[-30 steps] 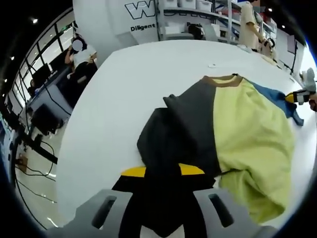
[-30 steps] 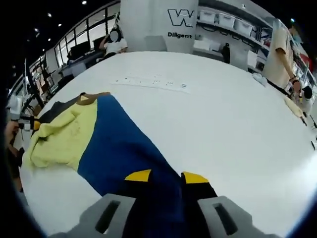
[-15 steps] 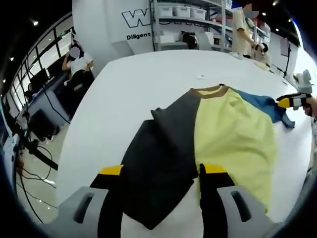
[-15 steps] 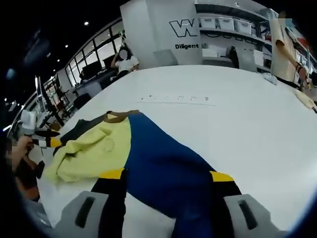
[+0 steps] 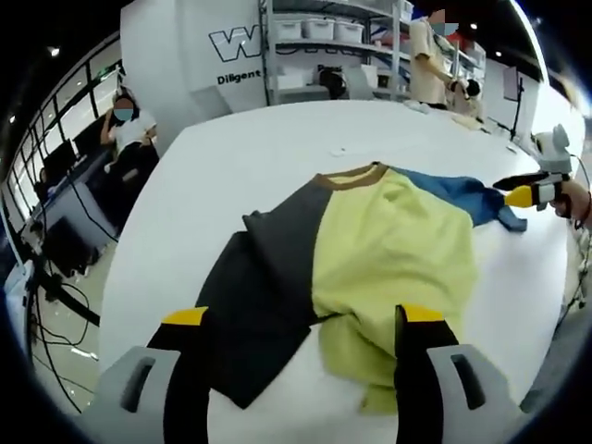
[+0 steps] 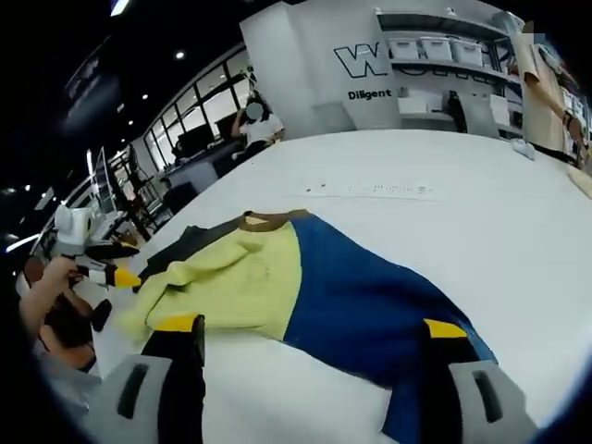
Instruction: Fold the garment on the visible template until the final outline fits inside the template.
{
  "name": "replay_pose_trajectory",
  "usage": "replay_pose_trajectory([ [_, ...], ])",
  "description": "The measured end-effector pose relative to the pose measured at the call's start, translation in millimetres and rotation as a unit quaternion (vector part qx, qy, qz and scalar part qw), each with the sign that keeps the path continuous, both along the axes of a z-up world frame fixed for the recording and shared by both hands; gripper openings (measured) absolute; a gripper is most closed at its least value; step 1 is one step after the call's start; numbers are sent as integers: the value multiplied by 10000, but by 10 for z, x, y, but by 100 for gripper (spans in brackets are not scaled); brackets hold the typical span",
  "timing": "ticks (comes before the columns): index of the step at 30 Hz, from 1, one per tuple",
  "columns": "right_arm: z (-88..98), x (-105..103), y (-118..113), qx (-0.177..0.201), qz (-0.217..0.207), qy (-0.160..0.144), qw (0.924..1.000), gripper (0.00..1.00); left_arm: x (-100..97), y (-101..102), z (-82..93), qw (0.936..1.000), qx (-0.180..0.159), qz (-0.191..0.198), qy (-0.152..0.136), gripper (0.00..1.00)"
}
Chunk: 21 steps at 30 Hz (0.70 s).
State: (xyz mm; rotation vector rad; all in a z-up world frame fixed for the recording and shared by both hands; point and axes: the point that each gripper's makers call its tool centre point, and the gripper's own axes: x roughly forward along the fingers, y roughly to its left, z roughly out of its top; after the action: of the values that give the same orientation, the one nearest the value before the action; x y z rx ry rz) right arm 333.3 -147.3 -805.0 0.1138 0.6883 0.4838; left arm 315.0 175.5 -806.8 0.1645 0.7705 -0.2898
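A: Garment where?
B: The garment (image 5: 370, 259) lies flat-ish on the white table (image 5: 231, 176), with dark, yellow and blue panels and the brown collar at the far end.
A: Left gripper?
B: The left gripper (image 5: 301, 338) has its jaws wide apart, holding nothing; the dark and yellow hem sits between and just ahead of them.
A: Right?
B: The right gripper (image 6: 314, 338) is also spread and empty; the blue panel lies between its jaws, reaching the right one. It also shows at the blue sleeve (image 5: 499, 208) in the left gripper view.
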Motion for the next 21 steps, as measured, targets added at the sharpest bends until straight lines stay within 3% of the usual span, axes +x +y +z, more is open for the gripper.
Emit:
replay_pose_trajectory([
  [9,15,-179,205,77,238,-54,9997,99,-168,-107,105,9997,-134,-166,-114,86],
  [21,17,-442,531,-28,790,-116,9968,99,-405,-328,94,9977,-300,-596,-145,89],
])
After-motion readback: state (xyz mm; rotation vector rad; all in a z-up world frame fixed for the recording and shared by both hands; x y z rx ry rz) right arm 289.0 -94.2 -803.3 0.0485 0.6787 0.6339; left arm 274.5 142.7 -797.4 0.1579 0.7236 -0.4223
